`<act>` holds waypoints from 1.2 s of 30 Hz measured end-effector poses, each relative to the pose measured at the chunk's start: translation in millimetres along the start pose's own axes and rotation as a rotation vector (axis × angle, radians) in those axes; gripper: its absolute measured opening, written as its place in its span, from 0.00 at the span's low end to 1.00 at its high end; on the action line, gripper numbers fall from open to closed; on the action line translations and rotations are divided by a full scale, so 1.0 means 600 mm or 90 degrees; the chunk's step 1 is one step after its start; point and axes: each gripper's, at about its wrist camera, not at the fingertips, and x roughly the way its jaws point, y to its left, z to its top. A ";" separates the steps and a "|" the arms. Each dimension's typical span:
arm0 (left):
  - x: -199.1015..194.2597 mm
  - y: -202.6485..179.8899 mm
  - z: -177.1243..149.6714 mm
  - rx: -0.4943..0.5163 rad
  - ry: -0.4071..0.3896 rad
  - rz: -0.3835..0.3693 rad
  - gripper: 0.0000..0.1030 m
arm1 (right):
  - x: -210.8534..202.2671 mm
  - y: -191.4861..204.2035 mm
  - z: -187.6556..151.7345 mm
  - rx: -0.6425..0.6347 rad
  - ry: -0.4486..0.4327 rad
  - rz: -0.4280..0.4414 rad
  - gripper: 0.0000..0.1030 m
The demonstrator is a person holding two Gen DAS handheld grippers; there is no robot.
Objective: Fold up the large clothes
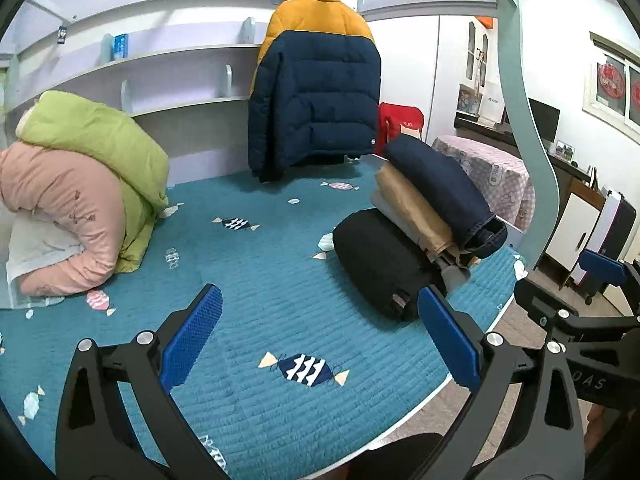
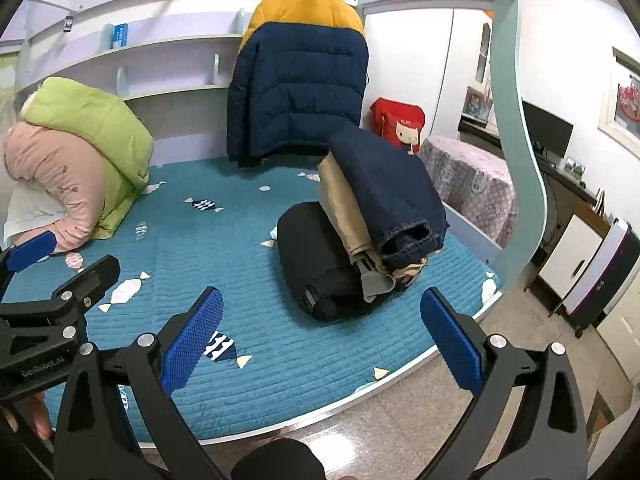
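Observation:
A navy and yellow puffer jacket [image 1: 316, 92] [image 2: 298, 80] hangs at the back of the bed. On the right of the teal mattress [image 1: 256, 272] [image 2: 224, 240] lies a pile of folded clothes: a black roll [image 1: 376, 264] [image 2: 316, 260], a tan garment [image 1: 412, 204] [image 2: 340, 208] and dark denim [image 1: 440, 188] [image 2: 384, 188] on top. My left gripper [image 1: 320, 336] hovers open above the mattress's front part, holding nothing. My right gripper [image 2: 322, 336] is open too, just in front of the black roll, near the bed's edge.
Folded green and pink quilts [image 1: 80, 188] [image 2: 76, 160] are stacked at the left. White shelves [image 1: 168, 80] run along the back wall. A curved pale bed post [image 1: 532, 152] [image 2: 520, 140] rises at the right. Beyond it are a draped table [image 2: 472, 184], cabinets and tiled floor [image 2: 400, 424].

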 end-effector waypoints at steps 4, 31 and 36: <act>-0.031 0.014 -0.008 -0.013 -0.008 0.013 0.96 | -0.033 0.019 -0.002 -0.011 -0.014 0.010 0.93; -0.336 0.099 -0.042 -0.071 -0.119 0.177 0.96 | -0.256 0.128 -0.006 -0.046 -0.142 0.155 0.93; -0.394 0.098 -0.045 -0.064 -0.148 0.221 0.96 | -0.290 0.131 -0.008 -0.039 -0.167 0.175 0.93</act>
